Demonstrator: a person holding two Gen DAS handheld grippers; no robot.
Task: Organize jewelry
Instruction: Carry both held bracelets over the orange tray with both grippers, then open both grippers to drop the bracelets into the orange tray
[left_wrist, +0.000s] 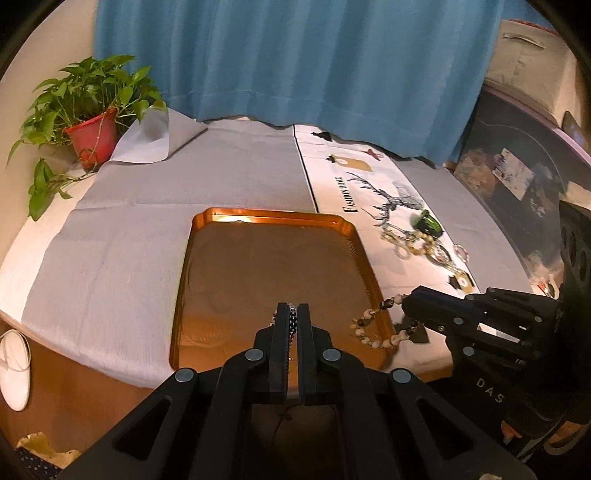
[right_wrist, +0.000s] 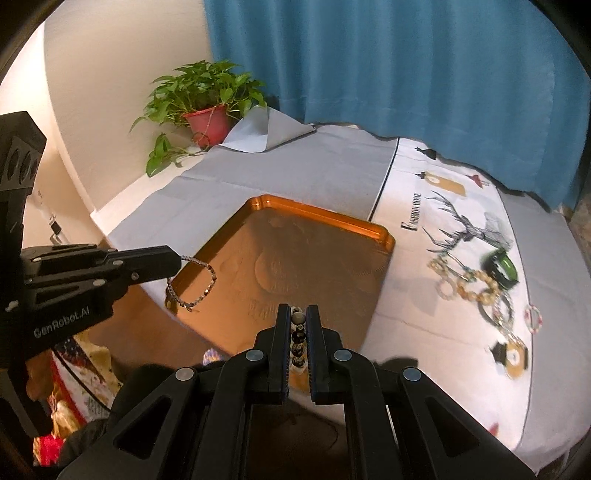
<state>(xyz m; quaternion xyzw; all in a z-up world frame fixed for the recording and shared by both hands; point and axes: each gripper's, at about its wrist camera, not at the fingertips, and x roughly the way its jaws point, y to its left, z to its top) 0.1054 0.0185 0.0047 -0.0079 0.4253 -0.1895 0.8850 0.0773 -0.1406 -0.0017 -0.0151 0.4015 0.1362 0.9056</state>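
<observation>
The left gripper (left_wrist: 293, 314) pinches a thin silvery small-bead bracelet (right_wrist: 194, 282) over the near left corner of the shallow rectangular copper-coloured metal tray (left_wrist: 275, 218). The right gripper (right_wrist: 298, 315) pinches a chunky bracelet of cream and dark beads (left_wrist: 376, 325), which dangles across the tray's right rim. Released there, it would likely straddle the rim or slide onto the cloth; the remaining jewelry pile (right_wrist: 476, 291) lies well apart.

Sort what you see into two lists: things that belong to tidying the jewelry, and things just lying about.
Belongs to the job:
orange tray
thin chain bracelet in left gripper
chunky beaded bracelet in right gripper
jewelry pile on the cloth

Just lying about:
potted plant
blue curtain
white shoe
</observation>
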